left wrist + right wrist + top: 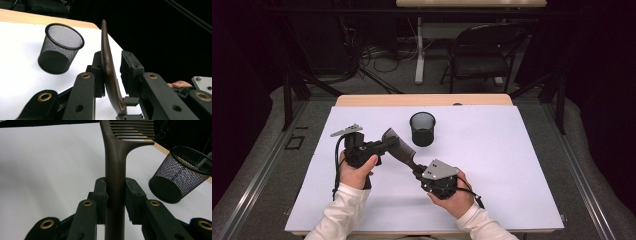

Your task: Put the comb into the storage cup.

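A: Where's the comb [398,144]?

B: Lifted off the table [512,165], just this side of the mesh cup [422,128]. The right hand-held gripper [116,195] clamps its handle.

A: And the left hand-held gripper [112,67]?

B: Jaws straddle the toothed end; one pad touches, the other seems slightly off. Dropping it into the cup probably remains.

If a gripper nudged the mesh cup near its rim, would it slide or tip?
Probably tip. The cup is open wire mesh and looks empty, so likely light. It stands upright, taller than its base, which is narrower than the rim. On the smooth white sheet, a low push might slide it instead.
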Demonstrator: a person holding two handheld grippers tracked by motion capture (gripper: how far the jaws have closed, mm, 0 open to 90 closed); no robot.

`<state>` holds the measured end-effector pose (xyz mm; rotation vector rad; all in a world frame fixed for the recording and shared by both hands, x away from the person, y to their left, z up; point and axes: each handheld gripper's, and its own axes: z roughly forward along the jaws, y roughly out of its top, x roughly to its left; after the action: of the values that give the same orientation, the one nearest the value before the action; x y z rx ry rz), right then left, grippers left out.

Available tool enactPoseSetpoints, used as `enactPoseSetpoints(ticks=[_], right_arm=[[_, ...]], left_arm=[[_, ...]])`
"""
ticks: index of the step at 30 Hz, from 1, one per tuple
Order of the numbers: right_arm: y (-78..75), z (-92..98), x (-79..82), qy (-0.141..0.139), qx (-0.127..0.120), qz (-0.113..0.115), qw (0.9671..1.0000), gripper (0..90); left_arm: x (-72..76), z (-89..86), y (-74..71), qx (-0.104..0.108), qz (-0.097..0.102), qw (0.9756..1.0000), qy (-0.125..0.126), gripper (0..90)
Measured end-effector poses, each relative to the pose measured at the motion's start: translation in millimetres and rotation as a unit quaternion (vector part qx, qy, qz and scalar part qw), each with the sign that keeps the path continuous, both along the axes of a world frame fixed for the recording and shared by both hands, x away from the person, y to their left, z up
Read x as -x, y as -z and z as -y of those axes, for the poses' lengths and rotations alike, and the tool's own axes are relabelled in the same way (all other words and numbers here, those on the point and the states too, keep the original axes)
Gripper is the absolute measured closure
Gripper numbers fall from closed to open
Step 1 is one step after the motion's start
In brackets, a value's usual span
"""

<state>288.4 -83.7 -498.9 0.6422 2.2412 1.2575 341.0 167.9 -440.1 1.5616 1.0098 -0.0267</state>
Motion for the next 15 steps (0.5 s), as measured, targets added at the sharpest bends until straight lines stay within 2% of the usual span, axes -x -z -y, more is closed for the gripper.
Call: enactPoseSetpoints(ticks=[15], right_arm=[[1.4, -1.7, 1.2, -0.003, 0.002, 0.000, 1.0000, 72.6]], left_arm=[[-0.4, -3.5, 0.2, 0.007, -0.003, 0.9999, -0.010, 77.7]])
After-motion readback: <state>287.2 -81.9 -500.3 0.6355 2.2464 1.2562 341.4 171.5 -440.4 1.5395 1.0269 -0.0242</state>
